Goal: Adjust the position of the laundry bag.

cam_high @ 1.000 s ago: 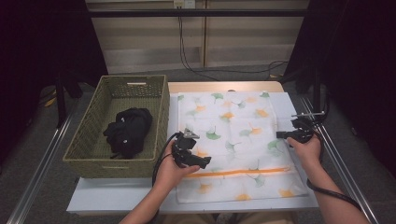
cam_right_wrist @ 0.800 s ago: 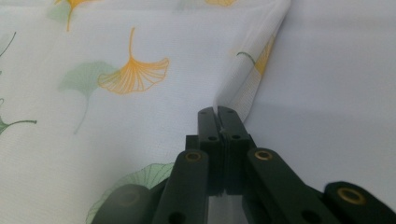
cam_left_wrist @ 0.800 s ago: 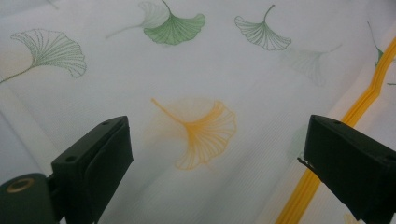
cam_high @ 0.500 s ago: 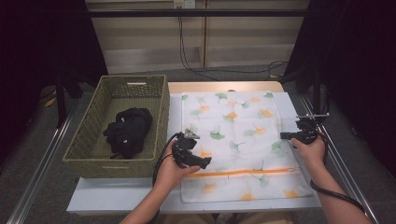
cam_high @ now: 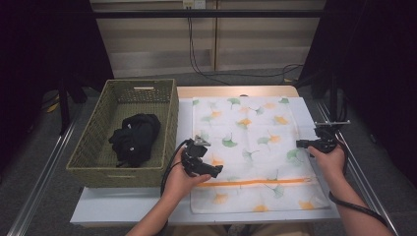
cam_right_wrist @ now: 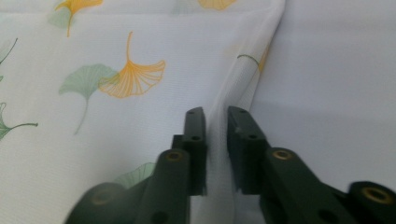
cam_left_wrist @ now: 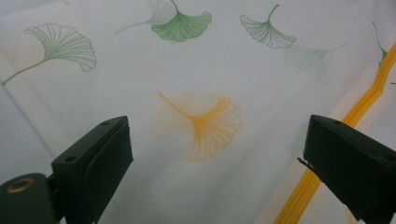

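Note:
A white cloth point(cam_high: 246, 142) printed with green and orange ginkgo leaves lies spread on the table, an orange stripe point(cam_high: 255, 183) across its near part. My left gripper point(cam_high: 216, 169) hovers over the cloth's left near part, and its jaws stand wide open above an orange leaf point(cam_left_wrist: 205, 126). At the cloth's right edge is my right gripper point(cam_high: 300, 143). Its jaws have just been opening and now stand slightly apart. A raised fold of the cloth's edge point(cam_right_wrist: 233, 88) runs between the right gripper point(cam_right_wrist: 216, 116) jaws, and the pads no longer press on it.
A woven green basket point(cam_high: 169, 113) stands left of the cloth, with a black garment point(cam_high: 135, 137) inside. The white tabletop point(cam_right_wrist: 336, 84) shows bare beyond the cloth's right edge. Metal rails point(cam_high: 44, 172) run along both sides of the table.
The right hand has shifted slightly to the right at the cloth's edge. The left hand and the cloth's left side look unchanged.

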A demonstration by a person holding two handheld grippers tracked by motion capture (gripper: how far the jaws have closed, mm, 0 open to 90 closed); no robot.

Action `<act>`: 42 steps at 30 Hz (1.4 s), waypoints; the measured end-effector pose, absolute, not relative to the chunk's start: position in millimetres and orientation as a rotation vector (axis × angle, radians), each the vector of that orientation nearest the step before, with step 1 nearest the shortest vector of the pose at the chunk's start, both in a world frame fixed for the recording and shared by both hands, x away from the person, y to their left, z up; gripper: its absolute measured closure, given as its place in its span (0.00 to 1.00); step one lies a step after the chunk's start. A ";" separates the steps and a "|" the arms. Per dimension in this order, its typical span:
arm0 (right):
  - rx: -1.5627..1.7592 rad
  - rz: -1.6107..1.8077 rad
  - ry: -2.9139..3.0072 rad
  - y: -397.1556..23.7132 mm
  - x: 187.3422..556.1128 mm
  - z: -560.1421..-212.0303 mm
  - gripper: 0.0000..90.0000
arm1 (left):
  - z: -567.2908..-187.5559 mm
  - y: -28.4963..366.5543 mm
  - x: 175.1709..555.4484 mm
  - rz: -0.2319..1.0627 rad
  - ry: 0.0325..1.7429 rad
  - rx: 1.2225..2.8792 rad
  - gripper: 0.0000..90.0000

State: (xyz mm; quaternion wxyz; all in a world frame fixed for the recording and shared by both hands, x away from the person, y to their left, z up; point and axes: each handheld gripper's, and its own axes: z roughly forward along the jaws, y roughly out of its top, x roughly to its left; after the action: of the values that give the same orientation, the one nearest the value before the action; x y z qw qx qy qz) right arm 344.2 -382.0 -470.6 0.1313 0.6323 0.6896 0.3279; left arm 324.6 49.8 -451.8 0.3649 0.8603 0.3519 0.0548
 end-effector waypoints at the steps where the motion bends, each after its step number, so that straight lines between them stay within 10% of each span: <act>1: 1.823 0.955 2.006 -383.3 342.9 -470.7 0.81 | -452.0 48.9 324.1 0.139 0.915 2.198 0.08; 13: 1.805 0.960 2.062 -388.4 316.9 -464.7 0.57 | -449.4 46.4 323.1 0.141 0.891 2.215 0.08; 42: 1.754 0.986 2.180 -392.2 253.2 -458.8 0.49 | -447.6 31.1 323.6 0.128 0.857 2.221 0.08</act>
State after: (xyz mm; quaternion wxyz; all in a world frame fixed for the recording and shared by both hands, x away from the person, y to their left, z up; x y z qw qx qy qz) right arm 253.2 -392.2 -458.8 0.0876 0.5889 0.7320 0.3312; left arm 323.6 31.1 -447.6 0.3697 0.8656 0.3339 0.0497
